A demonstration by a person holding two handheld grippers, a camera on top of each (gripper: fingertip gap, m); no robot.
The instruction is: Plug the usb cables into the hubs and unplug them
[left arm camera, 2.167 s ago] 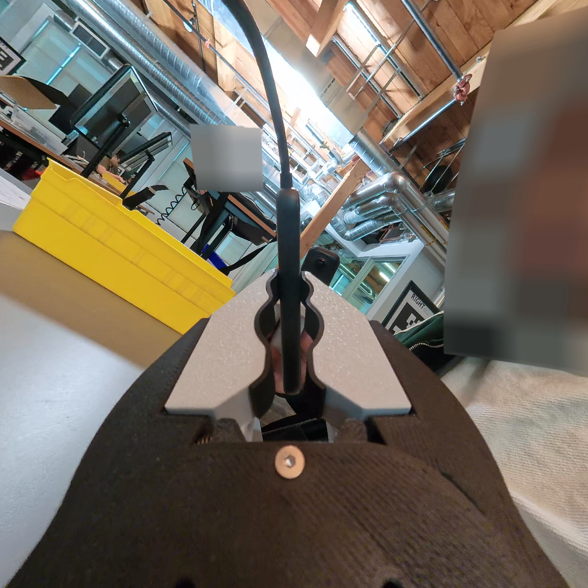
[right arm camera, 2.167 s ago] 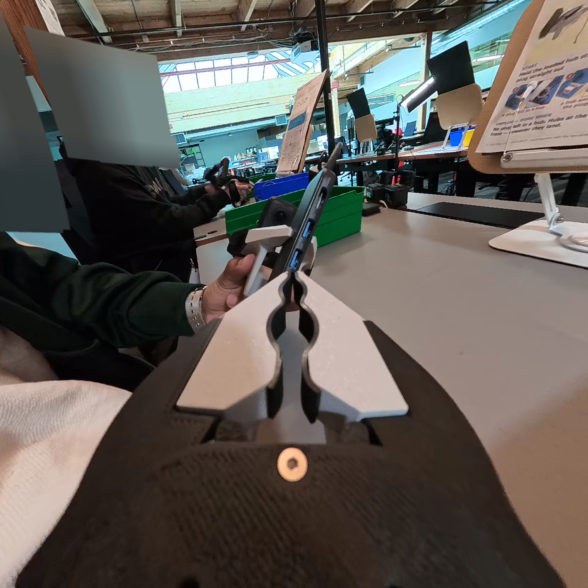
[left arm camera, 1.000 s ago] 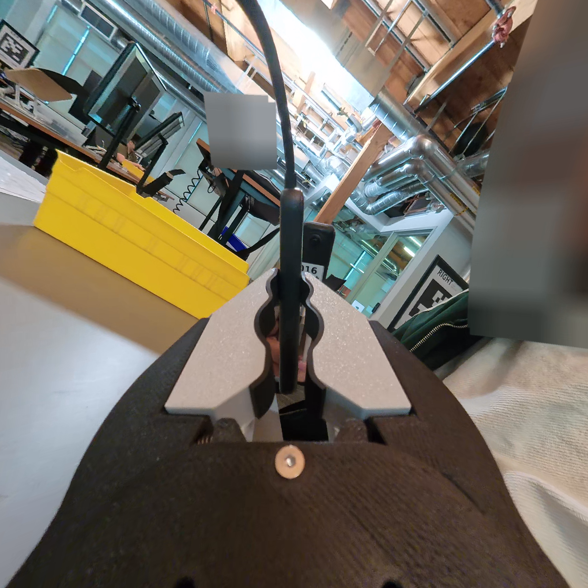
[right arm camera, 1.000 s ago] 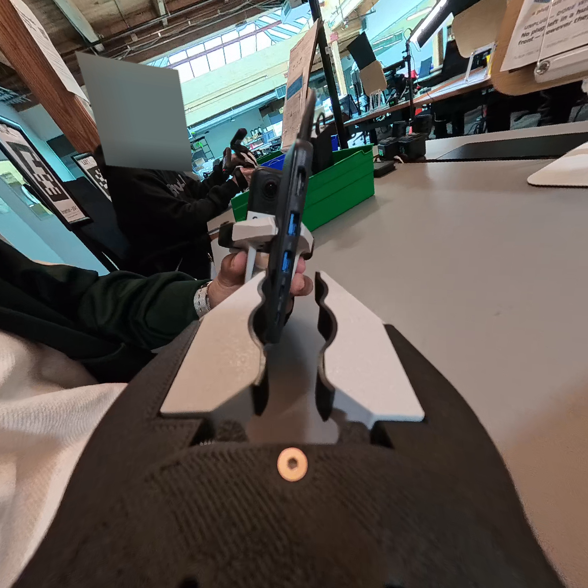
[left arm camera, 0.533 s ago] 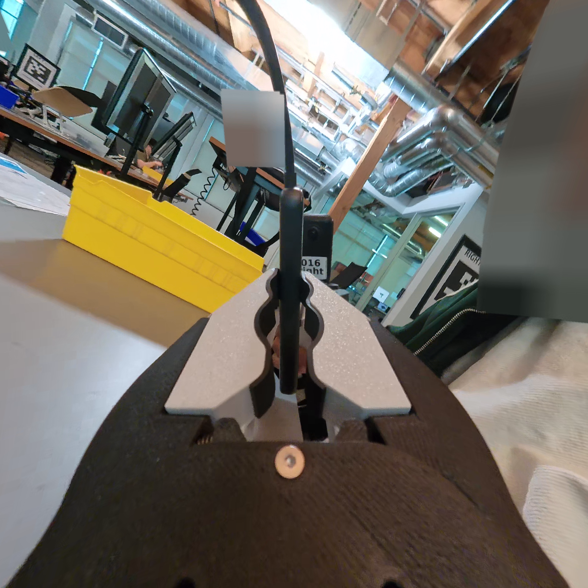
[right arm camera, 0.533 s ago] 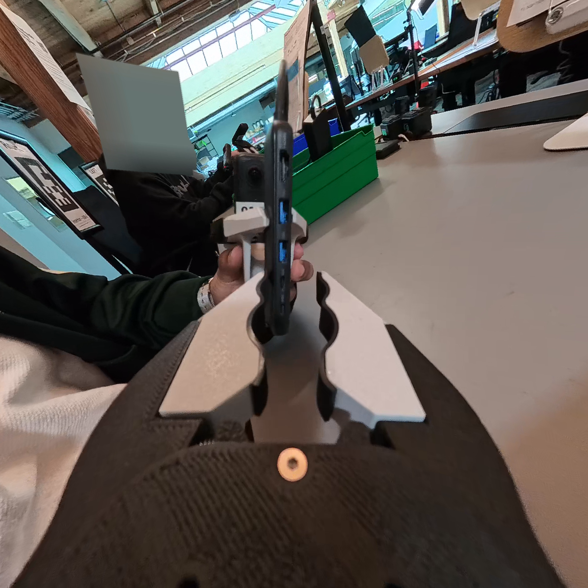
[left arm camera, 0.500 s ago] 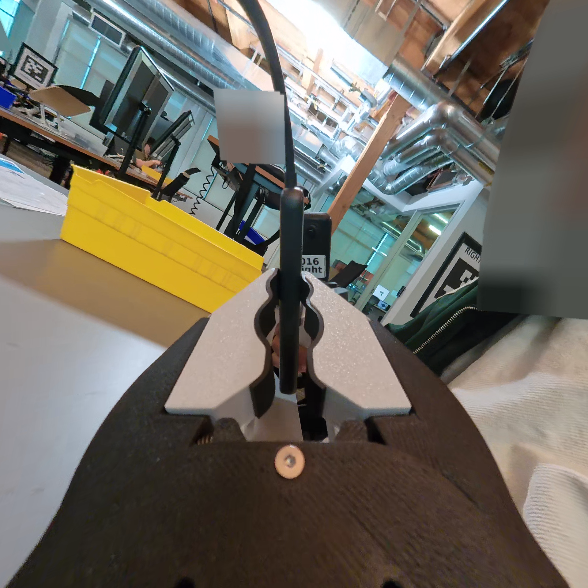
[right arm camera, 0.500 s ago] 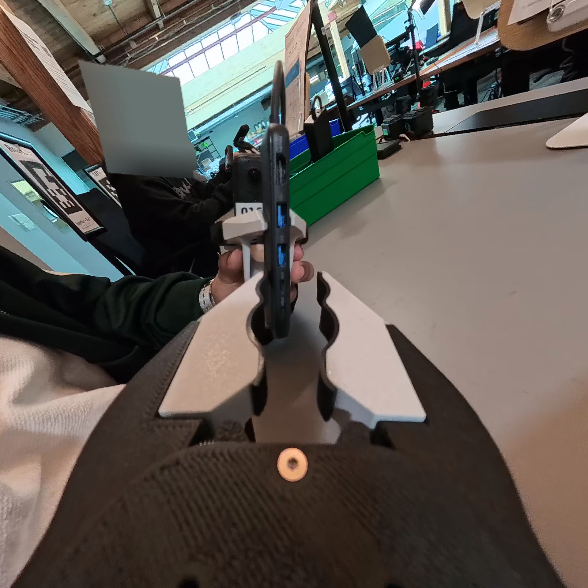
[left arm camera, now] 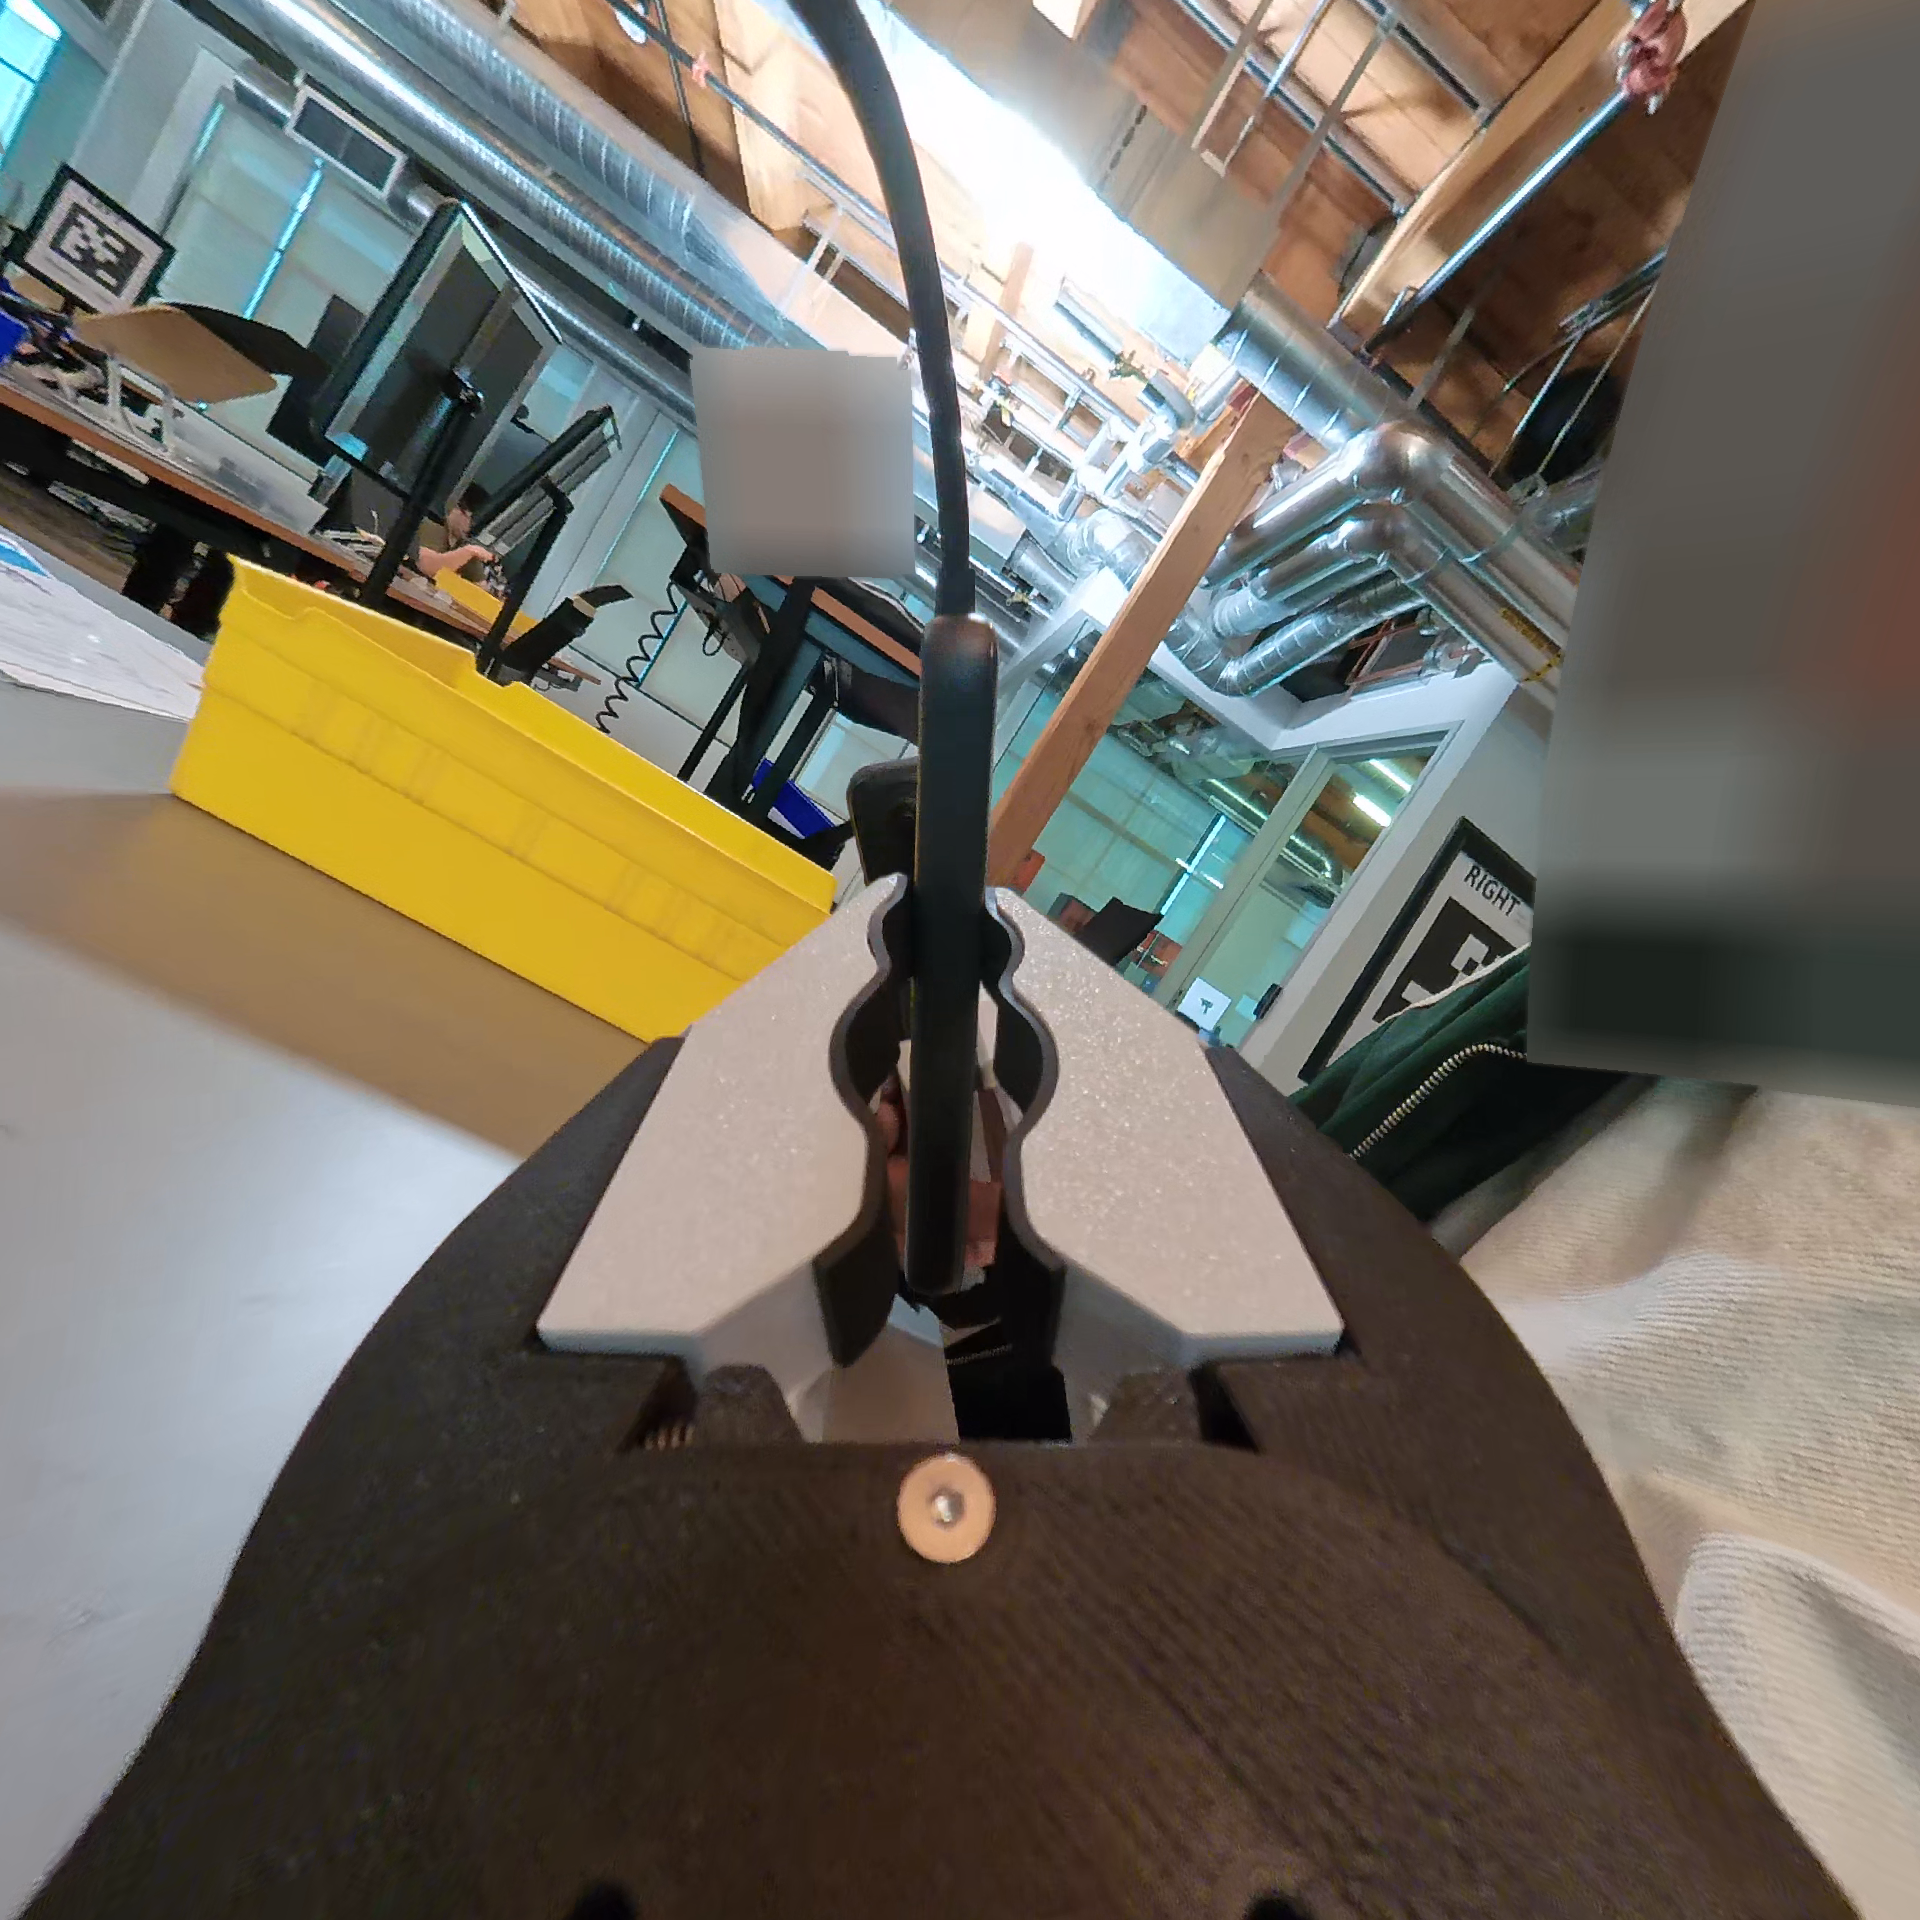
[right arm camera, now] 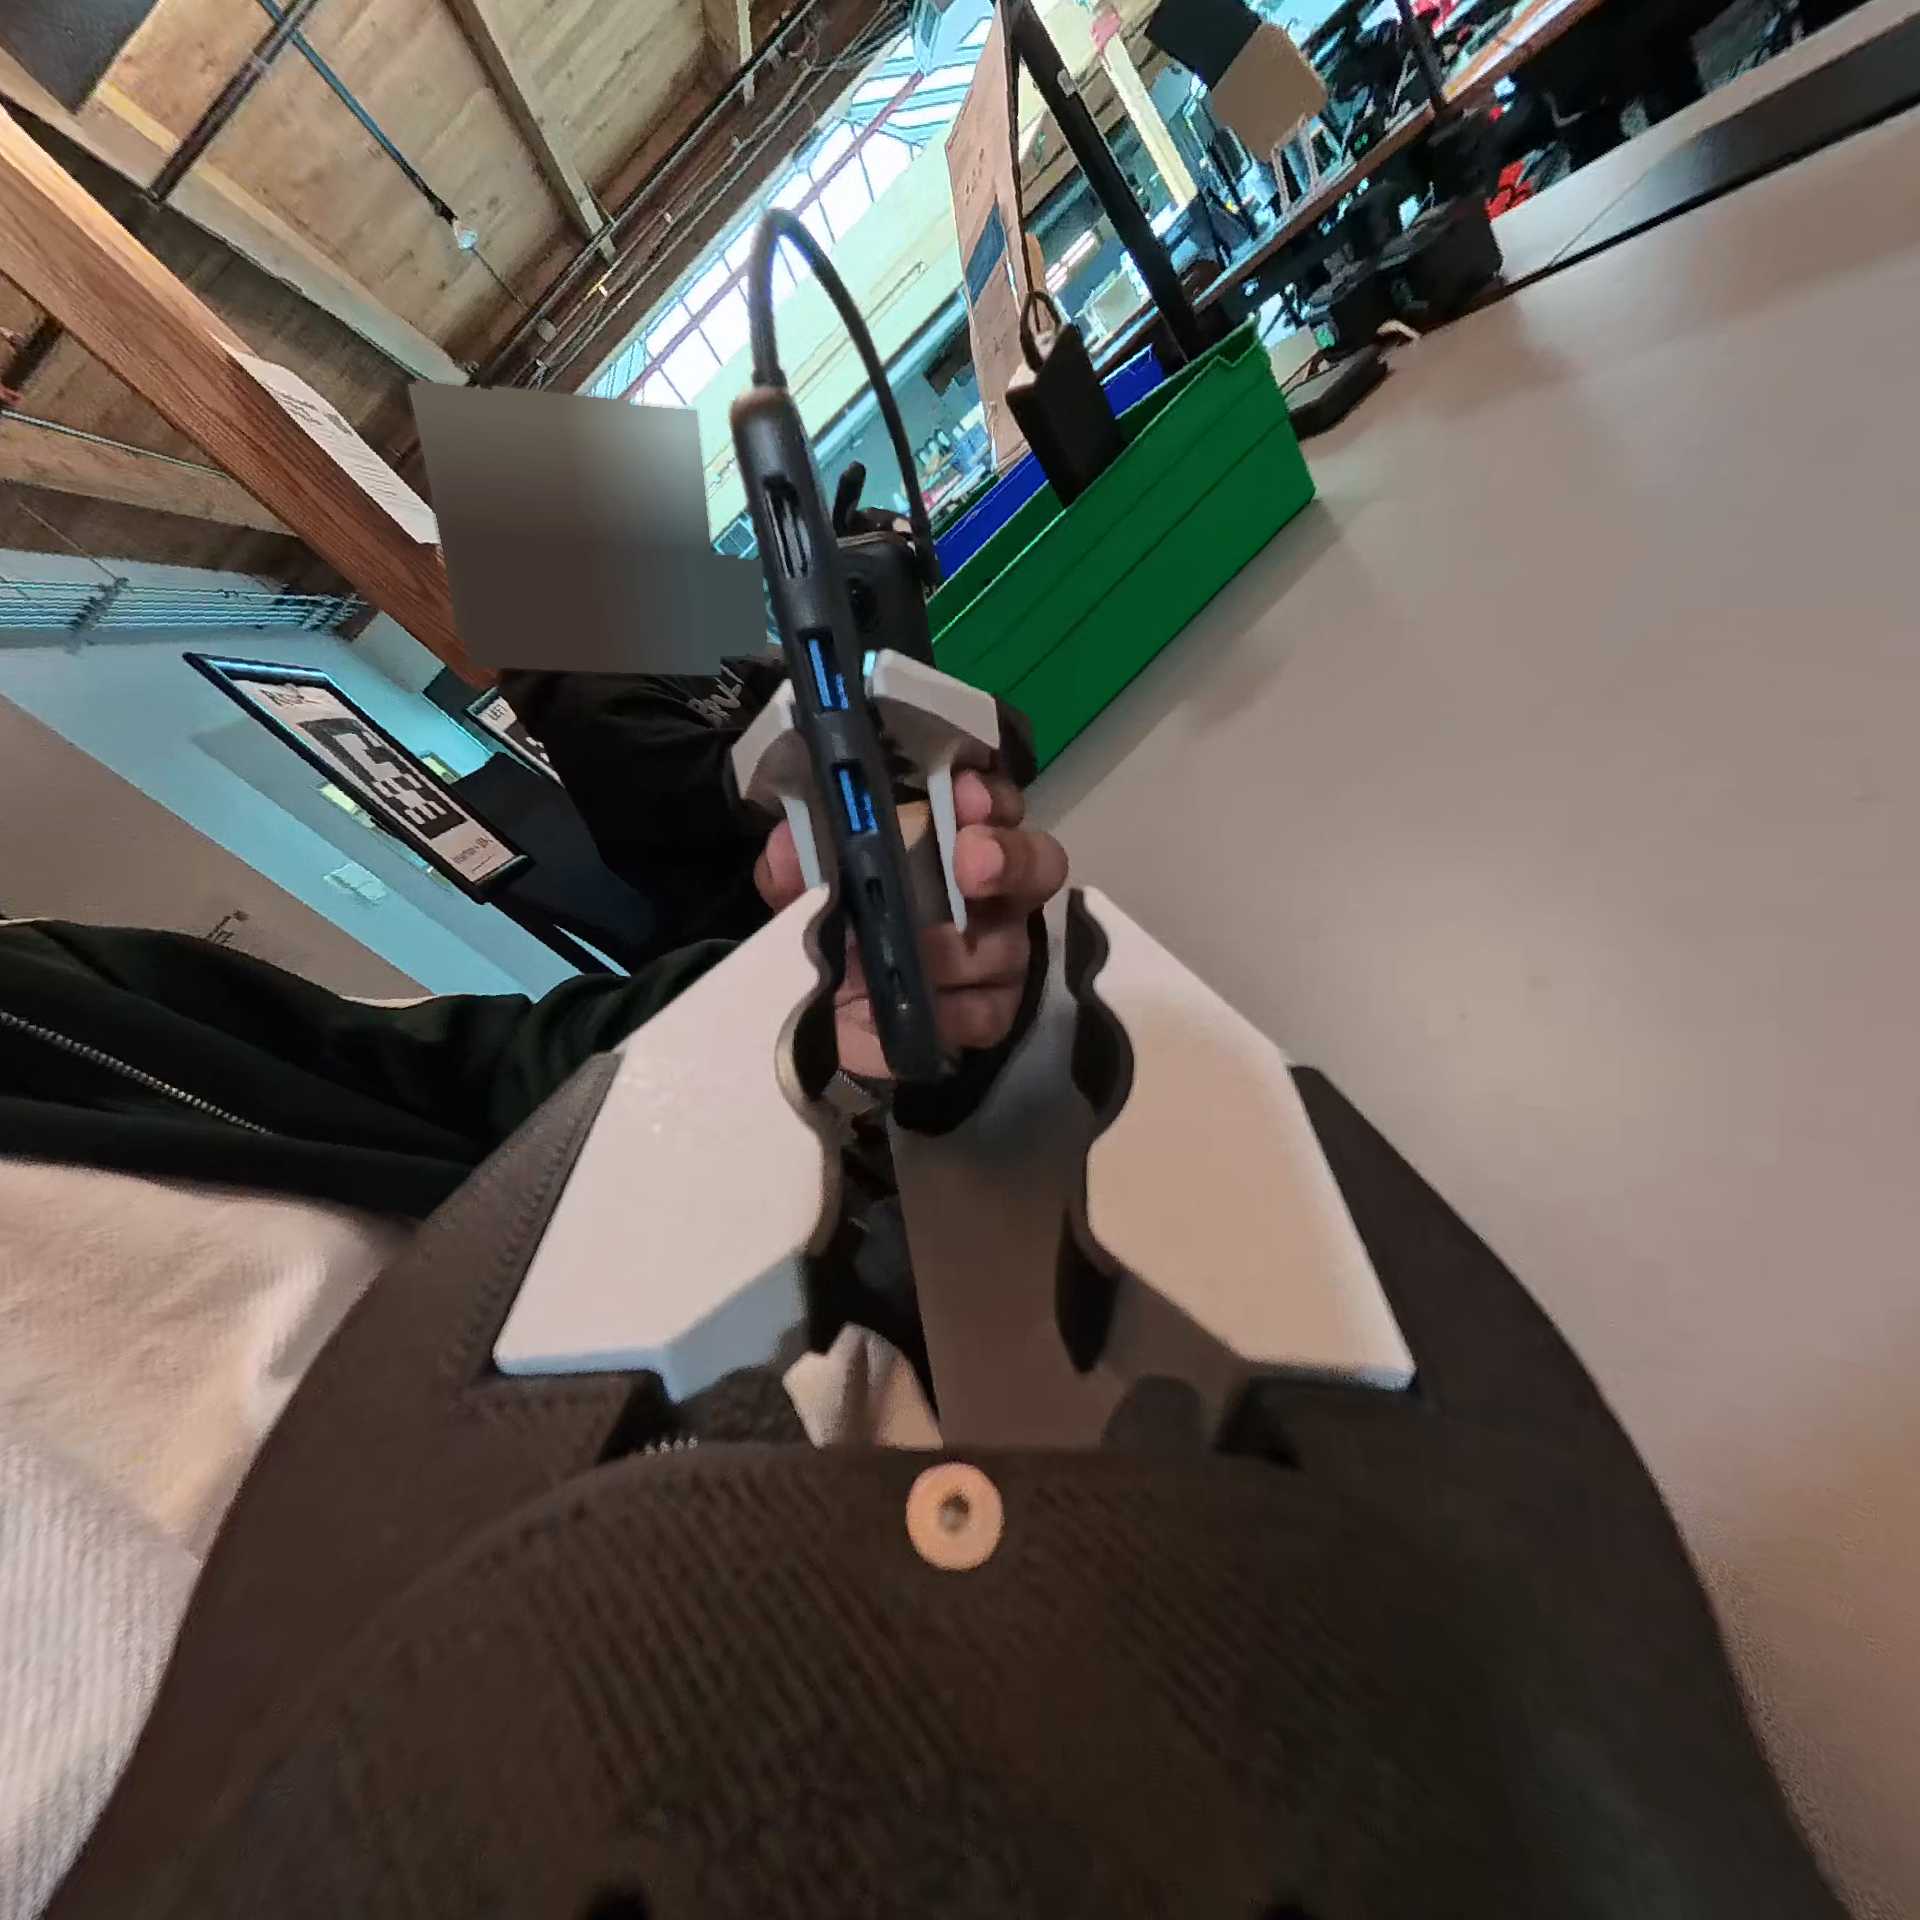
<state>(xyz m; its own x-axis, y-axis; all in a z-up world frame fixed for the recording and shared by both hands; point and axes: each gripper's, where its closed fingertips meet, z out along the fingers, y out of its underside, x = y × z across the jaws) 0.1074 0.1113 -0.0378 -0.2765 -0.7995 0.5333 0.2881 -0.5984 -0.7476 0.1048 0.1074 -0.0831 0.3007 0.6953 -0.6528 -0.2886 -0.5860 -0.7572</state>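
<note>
My left gripper point(left arm camera: 951, 899) is shut on a slim black USB hub point(left arm camera: 948, 790), held edge-on and upright above the table. The hub's black cable point(left arm camera: 935, 364) arcs up from its top. In the right wrist view the same hub point(right arm camera: 831, 717) shows two blue ports and leans left, clamped by the left gripper point(right arm camera: 883, 748) with a hand point(right arm camera: 987, 862) behind it. My right gripper point(right arm camera: 951, 914) is open and empty. The hub's lower end sits between its fingers, close to the left one. No separate USB cable plug is visible.
A yellow bin point(left arm camera: 468, 769) stands on the grey table point(left arm camera: 208, 1195) at the left. A green bin point(right arm camera: 1122, 582) stands farther off with a black block point(right arm camera: 1065, 426) upright in it. A cream sleeve point(left arm camera: 1662, 1403) and dark green jacket point(right arm camera: 260, 1039) lie close by.
The right gripper has tilted and come closer, so the hub's lower end now lies between its fingers, and its jaws stand a little wider. The left gripper still clamps the hub.
</note>
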